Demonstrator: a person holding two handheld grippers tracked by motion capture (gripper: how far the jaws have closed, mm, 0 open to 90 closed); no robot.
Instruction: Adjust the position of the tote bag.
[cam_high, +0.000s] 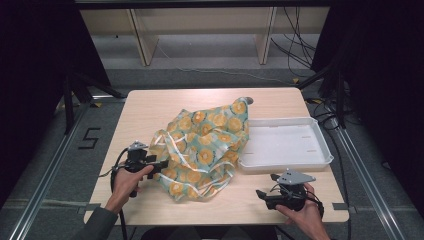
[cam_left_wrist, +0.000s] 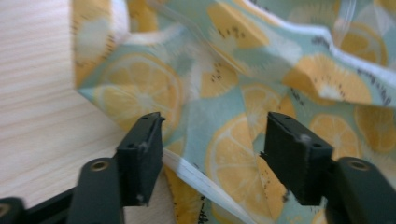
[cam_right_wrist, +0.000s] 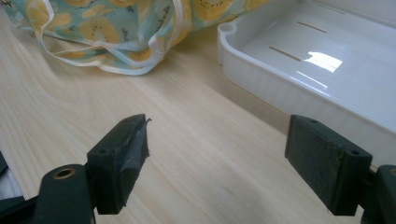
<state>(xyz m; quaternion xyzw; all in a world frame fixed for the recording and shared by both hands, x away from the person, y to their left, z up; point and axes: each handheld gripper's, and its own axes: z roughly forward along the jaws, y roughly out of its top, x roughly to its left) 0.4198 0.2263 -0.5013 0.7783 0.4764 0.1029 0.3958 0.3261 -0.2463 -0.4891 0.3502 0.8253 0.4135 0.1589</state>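
Citrus-print cloth (cam_high: 205, 147), one crumpled piece, lies mid-worktop (cam_high: 150, 107). At its left edge your left tool (cam_high: 161, 164) gapes wide over the fabric. Right of the cloth sits one white tray (cam_high: 327, 150), touching it; your right tool (cam_high: 267, 186), near the tray's front rim, is spread open on nothing.

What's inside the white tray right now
The white tray looks empty: its bare floor shows a few thin slots. Its left rim sits under the edge of the fruit-print cloth, so the strip of tray floor beneath that overlap stays hidden.
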